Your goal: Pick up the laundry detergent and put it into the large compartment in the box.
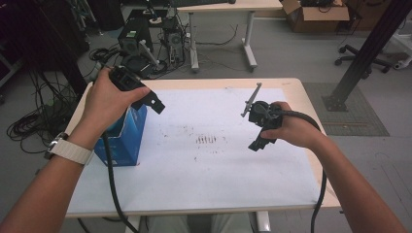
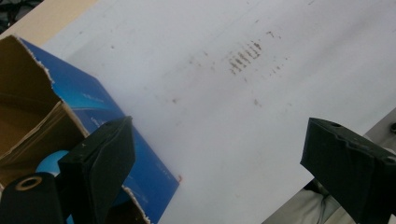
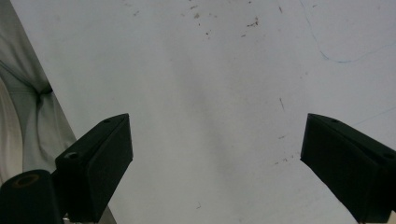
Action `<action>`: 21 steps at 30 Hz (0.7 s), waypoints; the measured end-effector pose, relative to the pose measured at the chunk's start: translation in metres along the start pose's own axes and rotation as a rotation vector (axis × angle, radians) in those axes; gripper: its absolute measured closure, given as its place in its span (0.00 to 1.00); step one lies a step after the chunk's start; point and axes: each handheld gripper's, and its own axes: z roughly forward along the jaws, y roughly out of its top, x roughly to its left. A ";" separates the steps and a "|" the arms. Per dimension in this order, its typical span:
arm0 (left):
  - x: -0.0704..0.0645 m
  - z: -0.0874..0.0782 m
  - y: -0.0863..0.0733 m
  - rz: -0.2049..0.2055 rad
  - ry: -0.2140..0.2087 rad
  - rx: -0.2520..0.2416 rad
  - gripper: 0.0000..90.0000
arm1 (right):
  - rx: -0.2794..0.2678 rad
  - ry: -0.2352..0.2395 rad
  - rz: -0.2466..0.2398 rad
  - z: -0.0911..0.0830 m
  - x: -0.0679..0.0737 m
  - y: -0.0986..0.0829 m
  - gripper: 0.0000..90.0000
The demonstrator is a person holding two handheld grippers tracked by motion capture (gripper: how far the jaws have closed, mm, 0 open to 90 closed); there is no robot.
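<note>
My left tool (image 1: 156, 103) hangs wide open and empty over the open blue cardboard box (image 1: 127, 141) at the left edge of the white table (image 1: 218, 170). My right tool (image 1: 257, 143) is open and empty too. The box looks light and bendy, so I would pinch its top wall softly.

Blue box (image 1: 127, 138): cardboard carton, upright, at left of the high view on the white table sheet (image 1: 214, 160), near its left edge. Top open, flaps torn ragged, brown inside. In the left gripper view the box (image 2: 88, 105) fills the lower left; a light-blue rounded object (image 2: 51, 163) sits inside, partly hidden, kind unclear.
</note>
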 end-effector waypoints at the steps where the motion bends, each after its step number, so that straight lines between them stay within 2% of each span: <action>1: -0.001 0.000 0.000 0.003 -0.003 -0.001 0.10 | 0.000 0.001 0.000 0.000 0.000 0.000 0.10; 21: -0.026 0.010 0.007 0.112 -0.054 -0.005 0.10 | -0.001 -0.003 0.003 -0.001 0.001 0.000 0.10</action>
